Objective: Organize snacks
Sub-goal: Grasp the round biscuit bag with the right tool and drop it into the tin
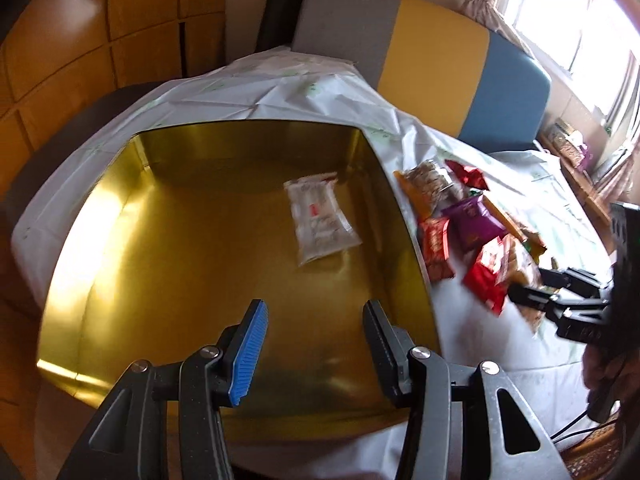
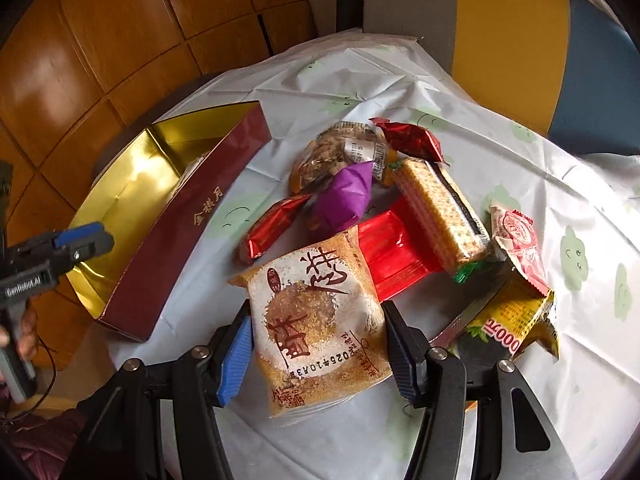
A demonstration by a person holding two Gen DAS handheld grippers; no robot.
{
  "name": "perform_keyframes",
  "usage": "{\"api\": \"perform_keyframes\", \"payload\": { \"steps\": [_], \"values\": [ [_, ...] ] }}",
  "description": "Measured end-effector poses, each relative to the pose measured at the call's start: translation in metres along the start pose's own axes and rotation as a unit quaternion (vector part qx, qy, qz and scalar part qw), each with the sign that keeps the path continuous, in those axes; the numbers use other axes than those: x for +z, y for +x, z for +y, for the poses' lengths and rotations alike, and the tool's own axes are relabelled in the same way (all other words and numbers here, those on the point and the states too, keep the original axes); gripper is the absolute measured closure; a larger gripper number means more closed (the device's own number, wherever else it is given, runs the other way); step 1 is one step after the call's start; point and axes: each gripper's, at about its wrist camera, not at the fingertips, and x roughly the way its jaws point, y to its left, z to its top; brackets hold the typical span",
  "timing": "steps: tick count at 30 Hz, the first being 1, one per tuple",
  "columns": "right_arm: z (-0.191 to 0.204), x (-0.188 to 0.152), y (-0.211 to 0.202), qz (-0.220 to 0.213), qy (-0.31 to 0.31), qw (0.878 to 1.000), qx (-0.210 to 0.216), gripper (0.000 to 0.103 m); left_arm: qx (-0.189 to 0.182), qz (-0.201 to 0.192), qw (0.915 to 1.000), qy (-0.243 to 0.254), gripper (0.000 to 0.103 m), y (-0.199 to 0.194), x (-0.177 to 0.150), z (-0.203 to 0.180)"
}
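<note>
Two grippers over a table with a white cloth (image 2: 460, 128). The right gripper (image 2: 318, 350) clamps the brown cake packet (image 2: 316, 320) across its width, both pads pressing its edges; the packet's long axis runs away from the camera toward the snack pile (image 2: 400, 200), its large calligraphy and the line "025 10 3" appearing upside down. A yellow packet (image 2: 508, 320) beside it shows inverted "000". The maroon wall of the gold-lined box (image 2: 188, 216) bears gold characters. The left gripper (image 1: 316, 336), marked "GenRobot.AI" on its body, hangs over the box with jaws parted and nothing between them. One clear packet (image 1: 320, 216) lies on the gold floor, long axis slanting from far-left to near-right, its print unreadable
</note>
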Motion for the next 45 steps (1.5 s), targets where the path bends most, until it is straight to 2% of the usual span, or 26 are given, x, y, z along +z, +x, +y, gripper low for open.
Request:
{"api": "perform_keyframes", "payload": {
  "steps": [4,7,13,16,24,28,34,36,45],
  "values": [
    [0.017,0.005,-0.011,-0.005,0.004,1.000,0.004,0.042,0.024,-0.010,0.9995,-0.020,0.053,-0.008,-0.007,0.014],
    [0.036,0.016,-0.018,-0.020,0.019,0.999,0.026,0.042,0.036,-0.023,0.9982,-0.042,0.053,-0.013,-0.006,0.026],
    [0.100,0.044,-0.019,-0.041,-0.013,0.997,0.062,0.042,0.046,-0.035,0.9962,-0.065,0.053,-0.022,-0.008,0.046],
    [0.128,0.053,-0.009,-0.036,-0.027,0.996,0.071,0.042,0.050,-0.040,0.9952,-0.075,0.053,-0.026,-0.011,0.056],
    [0.175,0.062,0.032,-0.013,-0.067,0.997,0.047,0.041,0.057,-0.045,0.9919,-0.104,0.053,-0.031,-0.018,0.081],
    [0.182,0.056,0.041,-0.004,-0.091,0.996,0.010,0.041,0.056,-0.043,0.9917,-0.108,0.053,-0.031,-0.022,0.087],
    [0.170,0.051,0.026,-0.024,-0.079,0.996,0.021,0.040,0.054,-0.048,0.9925,-0.099,0.053,-0.030,-0.022,0.080],
    [0.167,0.047,0.020,-0.032,-0.074,0.997,0.014,0.035,0.052,-0.048,0.9931,-0.093,0.053,-0.032,-0.022,0.076],
    [0.145,0.032,-0.010,-0.066,-0.071,0.995,-0.022,0.026,0.049,-0.055,0.9958,-0.054,0.053,-0.038,-0.021,0.052]
  ]
}}
